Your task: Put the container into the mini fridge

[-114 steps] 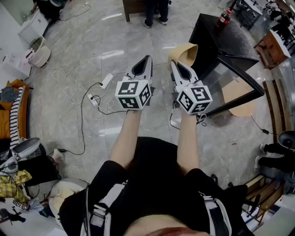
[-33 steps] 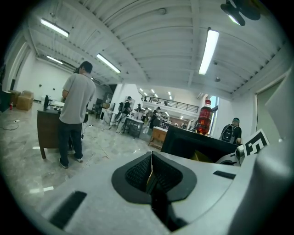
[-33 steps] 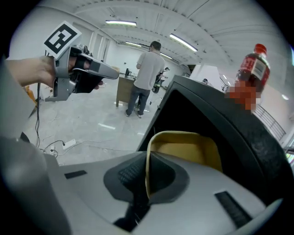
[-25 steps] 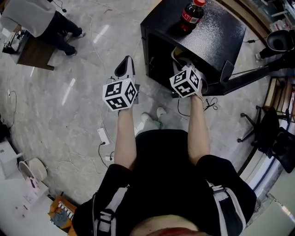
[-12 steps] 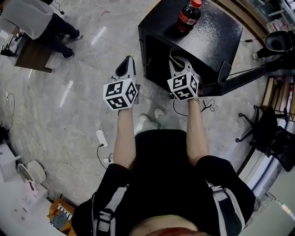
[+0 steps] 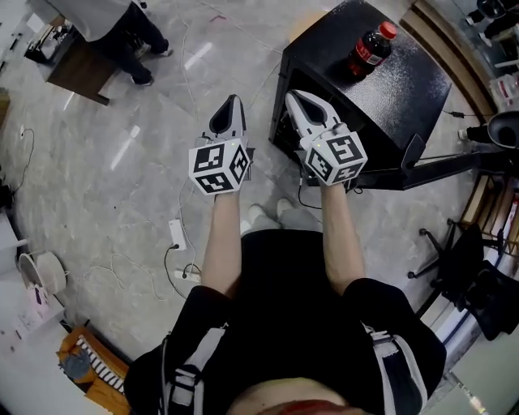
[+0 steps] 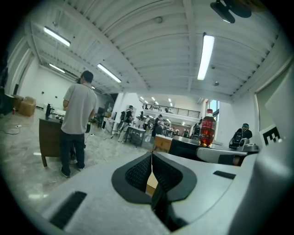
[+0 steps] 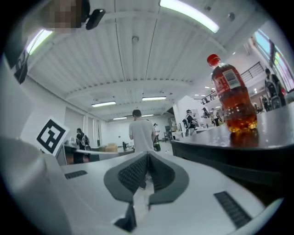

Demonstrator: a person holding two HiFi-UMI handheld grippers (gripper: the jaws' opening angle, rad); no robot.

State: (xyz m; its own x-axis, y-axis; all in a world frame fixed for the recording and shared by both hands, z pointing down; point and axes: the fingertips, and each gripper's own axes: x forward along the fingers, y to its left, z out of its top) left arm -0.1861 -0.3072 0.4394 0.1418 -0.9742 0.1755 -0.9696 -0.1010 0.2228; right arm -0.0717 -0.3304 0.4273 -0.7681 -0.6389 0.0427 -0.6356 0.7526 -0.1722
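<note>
The left claw (image 6: 233, 100) is held out over the grey stone floor (image 6: 122, 186), just to the left of the black mini fridge (image 6: 389, 93). In the left gripper view its jaws are pressed together at the tips with nothing between them. The right claw (image 6: 291, 95) points at the fridge's open front, its tips at the front upper edge of the cabinet. In the right gripper view its jaws also meet, and they hold nothing.

The fridge door (image 6: 430, 166) stands swung wide open to the right. The inside of the cabinet is dark in the head view, and the container cannot be made out in any view. A cola bottle (image 6: 369, 50) with a red cap stands upright on the fridge's top. It shows close at the upper right of the right gripper view (image 8: 232, 98) and further off in the left gripper view (image 7: 207, 131).

A person in a light shirt (image 6: 101, 14) stands at a wooden bench (image 6: 77, 71) well apart from the fridge. A white power strip (image 6: 177, 234) with trailing cables lies on the floor near the wearer's feet.
</note>
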